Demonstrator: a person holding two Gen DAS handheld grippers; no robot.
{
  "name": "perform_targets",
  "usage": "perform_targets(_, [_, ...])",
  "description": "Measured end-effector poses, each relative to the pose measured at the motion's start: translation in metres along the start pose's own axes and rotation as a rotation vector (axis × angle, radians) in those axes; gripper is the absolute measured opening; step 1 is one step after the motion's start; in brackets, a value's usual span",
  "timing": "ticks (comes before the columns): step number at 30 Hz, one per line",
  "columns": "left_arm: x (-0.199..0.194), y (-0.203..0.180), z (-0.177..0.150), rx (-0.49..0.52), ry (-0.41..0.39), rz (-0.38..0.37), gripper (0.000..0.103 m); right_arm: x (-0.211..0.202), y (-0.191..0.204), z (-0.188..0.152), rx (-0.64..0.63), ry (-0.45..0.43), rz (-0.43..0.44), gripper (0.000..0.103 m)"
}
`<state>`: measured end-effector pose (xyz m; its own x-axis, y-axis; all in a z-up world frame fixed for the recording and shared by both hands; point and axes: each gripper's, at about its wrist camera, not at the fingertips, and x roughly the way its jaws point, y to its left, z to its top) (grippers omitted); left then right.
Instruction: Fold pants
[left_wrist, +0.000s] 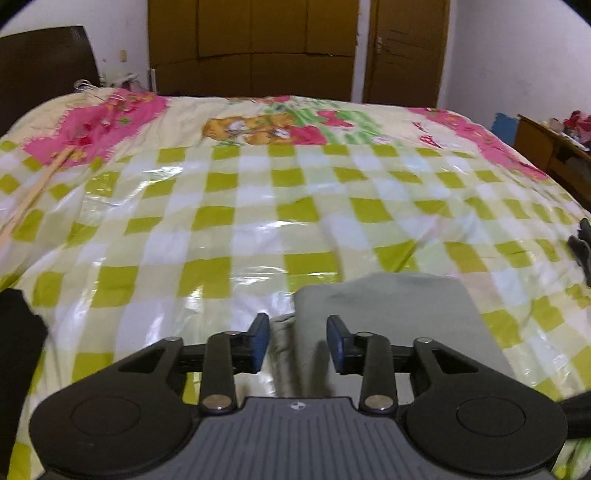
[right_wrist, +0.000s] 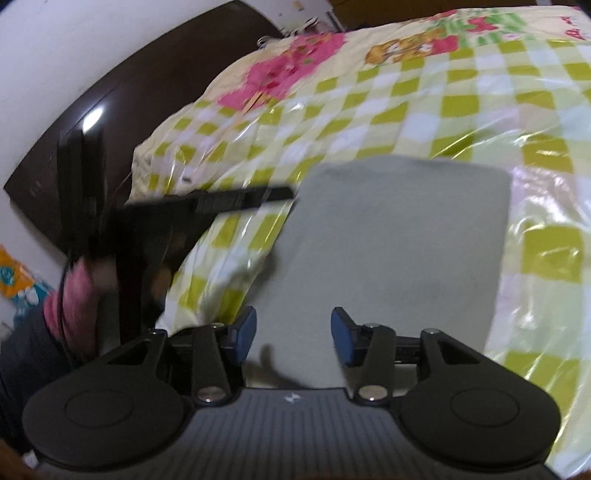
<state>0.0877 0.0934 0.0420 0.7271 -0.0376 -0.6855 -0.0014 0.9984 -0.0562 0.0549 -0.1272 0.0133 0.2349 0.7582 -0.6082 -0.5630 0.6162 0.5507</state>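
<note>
While tilted down, both claws gape | left claw (left_wrist: 297, 341); right claw (right_wrist: 293, 334)

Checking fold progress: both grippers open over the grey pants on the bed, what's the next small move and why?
Probably draw both grippers back. The grey folded pants already lie as a compact rectangle on the checked plastic-covered bedspread, and left gripper and right gripper stand open, gripping nothing.

A bed (left_wrist: 258, 206) in a green-checked, glossy cover fills the room. At twelve o'clock stands a brown wardrobe (left_wrist: 255, 48), a door (left_wrist: 406, 51) at one, a dark headboard (left_wrist: 40, 70) at ten, white walls (left_wrist: 517, 55) around.
</note>
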Motion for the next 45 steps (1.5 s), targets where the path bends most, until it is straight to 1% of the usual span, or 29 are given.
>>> perform_targets(2, [0.01,-0.006,0.002,0.028,0.03,0.01,0.05,0.006,0.004,-0.004,-0.005,0.015,0.017,0.047])
perform_targets(4, [0.019,-0.009,0.002,0.049,0.051,0.025,0.051,0.011,0.013,-0.007,-0.044,0.023,0.016,0.047])
perform_targets(6, [0.029,-0.008,0.004,0.037,0.075,0.016,0.051,0.014,0.026,-0.011,-0.114,0.028,0.012,0.048])
perform_targets(9, [0.042,-0.004,0.008,0.002,0.099,0.011,0.05,0.024,0.042,-0.016,-0.18,0.046,0.018,0.05])
perform_targets(11, [0.046,-0.001,0.01,-0.004,0.101,0.008,0.04,0.03,0.051,-0.017,-0.227,0.043,-0.011,0.05])
perform_targets(12, [0.047,0.0,0.012,-0.007,0.104,-0.003,0.032,0.034,0.056,-0.018,-0.257,0.042,-0.031,0.05])
perform_targets(14, [0.047,0.002,0.014,-0.009,0.102,-0.01,0.027,0.041,0.066,-0.02,-0.311,0.045,-0.06,0.052])
perform_targets(17, [0.046,0.005,0.013,-0.019,0.094,-0.029,0.023,0.052,0.076,-0.022,-0.368,0.056,-0.093,0.052])
perform_targets(19, [0.044,0.009,0.011,-0.033,0.079,-0.034,0.021,0.06,0.077,-0.022,-0.398,0.056,-0.143,0.045])
perform_targets(20, [0.041,0.011,0.011,-0.043,0.07,-0.039,0.021,0.061,0.074,-0.021,-0.389,0.063,-0.156,0.031])
perform_targets(21, [0.038,0.014,0.011,-0.056,0.059,-0.045,0.021,0.062,0.07,-0.018,-0.36,0.071,-0.145,0.018])
perform_targets(23, [0.03,0.019,0.009,-0.076,0.039,-0.046,0.021,0.056,0.067,-0.012,-0.313,0.072,-0.117,0.014])
perform_targets(25, [0.024,0.023,0.006,-0.07,0.022,-0.028,0.021,0.05,0.073,-0.011,-0.325,0.064,-0.102,0.013])
perform_targets(27, [0.033,0.026,0.0,-0.052,0.055,0.01,0.021,0.056,0.075,-0.012,-0.319,0.078,-0.077,0.014])
perform_targets(28, [0.041,0.028,-0.004,-0.044,0.084,0.016,0.023,0.064,0.073,-0.013,-0.31,0.103,-0.063,0.014])
perform_targets(29, [0.045,0.031,-0.009,-0.047,0.09,0.018,0.023,0.074,0.069,-0.012,-0.291,0.139,-0.048,0.019])
perform_targets(30, [0.044,0.031,-0.011,-0.042,0.082,0.015,0.025,0.08,0.064,-0.012,-0.265,0.159,-0.04,0.02])
perform_targets(31, [0.041,0.031,-0.011,-0.028,0.069,0.019,0.028,0.078,0.061,-0.011,-0.236,0.155,-0.023,0.02])
perform_targets(32, [0.036,0.03,-0.011,-0.017,0.057,0.029,0.029,0.07,0.059,-0.009,-0.22,0.134,0.001,0.02])
perform_targets(34, [0.026,0.031,-0.009,-0.009,0.04,0.041,0.029,0.048,0.061,-0.007,-0.204,0.094,0.017,0.027])
perform_targets(35, [0.019,0.033,-0.009,-0.016,0.029,0.04,0.029,0.034,0.06,-0.005,-0.192,0.068,0.024,0.03])
perform_targets(36, [0.012,0.035,-0.009,-0.036,0.025,0.03,0.029,0.019,0.056,-0.002,-0.18,0.031,0.034,0.037])
perform_targets(37, [0.004,0.038,-0.01,-0.061,0.029,0.01,0.029,0.004,0.05,0.002,-0.161,-0.008,0.035,0.042])
perform_targets(38, [-0.003,0.039,-0.012,-0.08,0.031,-0.01,0.03,-0.01,0.041,0.006,-0.136,-0.044,0.018,0.049])
perform_targets(40, [-0.018,0.036,-0.017,-0.088,0.03,-0.047,0.03,-0.029,0.02,0.013,-0.092,-0.101,-0.045,0.051])
perform_targets(41, [-0.022,0.033,-0.019,-0.085,0.037,-0.065,0.034,-0.035,0.007,0.016,-0.078,-0.119,-0.084,0.054])
perform_targets(43, [-0.022,0.024,-0.028,-0.08,0.072,-0.107,0.042,-0.034,-0.02,0.02,-0.027,-0.114,-0.178,0.057])
perform_targets(45, [-0.012,0.02,-0.038,-0.07,0.112,-0.111,0.043,-0.028,-0.043,0.019,0.034,-0.094,-0.213,0.057])
